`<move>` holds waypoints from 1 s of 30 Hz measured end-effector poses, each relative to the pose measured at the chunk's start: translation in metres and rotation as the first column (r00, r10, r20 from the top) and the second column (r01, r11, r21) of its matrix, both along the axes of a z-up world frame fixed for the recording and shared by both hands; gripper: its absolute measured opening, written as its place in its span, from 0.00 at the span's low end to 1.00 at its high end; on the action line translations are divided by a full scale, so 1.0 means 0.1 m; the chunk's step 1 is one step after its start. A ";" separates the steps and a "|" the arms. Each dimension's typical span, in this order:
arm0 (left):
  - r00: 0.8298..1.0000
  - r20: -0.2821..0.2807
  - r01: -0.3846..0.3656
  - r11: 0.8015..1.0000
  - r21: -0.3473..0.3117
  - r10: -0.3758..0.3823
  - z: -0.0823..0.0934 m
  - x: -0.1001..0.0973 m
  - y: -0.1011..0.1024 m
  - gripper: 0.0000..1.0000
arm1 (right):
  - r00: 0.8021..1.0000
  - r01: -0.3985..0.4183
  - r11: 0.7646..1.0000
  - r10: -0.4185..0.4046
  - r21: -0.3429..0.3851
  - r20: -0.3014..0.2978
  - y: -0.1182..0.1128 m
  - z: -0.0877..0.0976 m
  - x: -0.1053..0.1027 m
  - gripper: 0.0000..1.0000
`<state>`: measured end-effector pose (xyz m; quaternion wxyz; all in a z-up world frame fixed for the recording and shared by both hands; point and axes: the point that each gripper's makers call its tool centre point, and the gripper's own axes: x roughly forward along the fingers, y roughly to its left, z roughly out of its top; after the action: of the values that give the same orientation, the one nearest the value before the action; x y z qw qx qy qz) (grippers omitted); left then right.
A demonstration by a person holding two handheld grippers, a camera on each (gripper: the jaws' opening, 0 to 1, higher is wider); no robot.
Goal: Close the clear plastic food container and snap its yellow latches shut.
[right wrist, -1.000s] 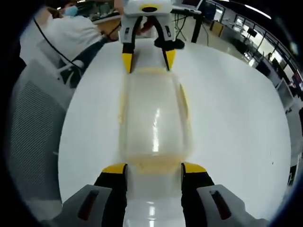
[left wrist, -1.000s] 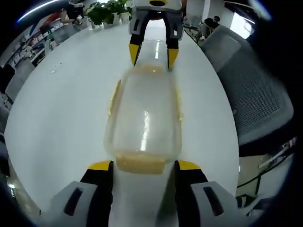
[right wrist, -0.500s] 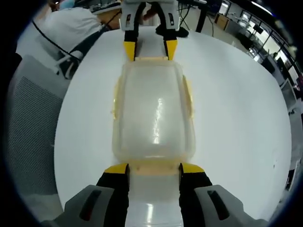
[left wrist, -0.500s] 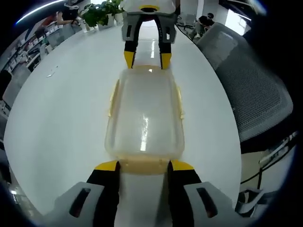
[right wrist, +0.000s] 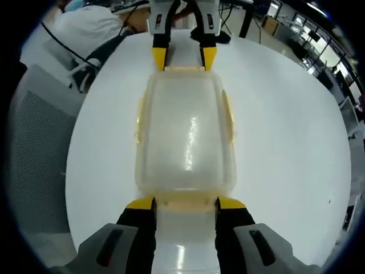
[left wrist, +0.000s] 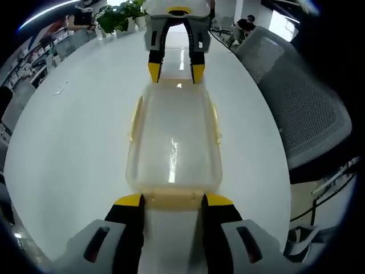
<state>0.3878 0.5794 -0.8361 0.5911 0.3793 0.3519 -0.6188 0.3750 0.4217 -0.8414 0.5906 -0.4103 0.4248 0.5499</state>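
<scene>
Left gripper level, pointing forward, yellow-tipped jaws spread apart. Right gripper in matching pose, jaws likewise parted, fingertips yellow, black behind. Grippers set head-on, tips toward each other: right gripper far in the left gripper view, left gripper far in the right gripper view, both with jaws apart.
</scene>
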 end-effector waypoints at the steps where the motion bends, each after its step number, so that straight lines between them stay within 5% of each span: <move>1: 1.000 -0.002 0.000 1.000 0.001 0.000 0.00 0.00 -0.01 0.39 | 1.000 0.001 1.000 -0.001 0.000 -0.001 0.00 0.00 0.00 0.39; 8: 1.000 0.001 0.011 0.999 0.033 -0.011 -0.01 0.00 -0.01 0.40 | 1.000 0.004 1.000 -0.004 0.000 -0.009 0.00 -0.01 0.00 0.39; 15: 1.000 0.003 -0.028 0.998 -0.050 0.029 0.01 -0.05 -0.04 0.39 | 1.000 0.004 0.999 -0.004 -0.040 -0.003 -0.05 -0.01 0.02 0.38; 17: 1.000 0.001 -0.026 0.999 -0.034 0.026 0.01 -0.12 -0.05 0.39 | 0.999 -0.034 0.997 0.034 -0.062 0.004 -0.06 0.01 -0.04 0.38; 18: 1.000 -0.004 -0.008 0.999 0.043 0.008 0.01 -0.15 0.04 0.38 | 0.999 -0.021 1.000 0.020 -0.013 -0.037 0.03 0.06 -0.11 0.39; 19: 0.998 -0.004 -0.057 0.997 0.050 0.057 0.01 -0.11 0.08 0.38 | 1.000 -0.003 1.000 0.002 -0.010 -0.027 0.05 0.11 -0.08 0.39; 21: 0.998 -0.029 -0.062 0.998 -0.002 0.062 0.10 -0.11 0.08 0.38 | 1.000 -0.028 1.000 0.028 -0.007 -0.002 0.07 0.20 -0.03 0.39; 30: 0.996 -0.042 -0.074 0.996 -0.046 0.072 0.53 -0.02 0.22 0.38 | 0.998 -0.056 0.998 0.056 0.026 0.024 0.21 0.56 0.08 0.39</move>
<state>0.3857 0.6012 -0.7829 0.6150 0.3394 0.3626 -0.6124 0.3835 0.4429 -0.7855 0.5855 -0.4205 0.3987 0.5670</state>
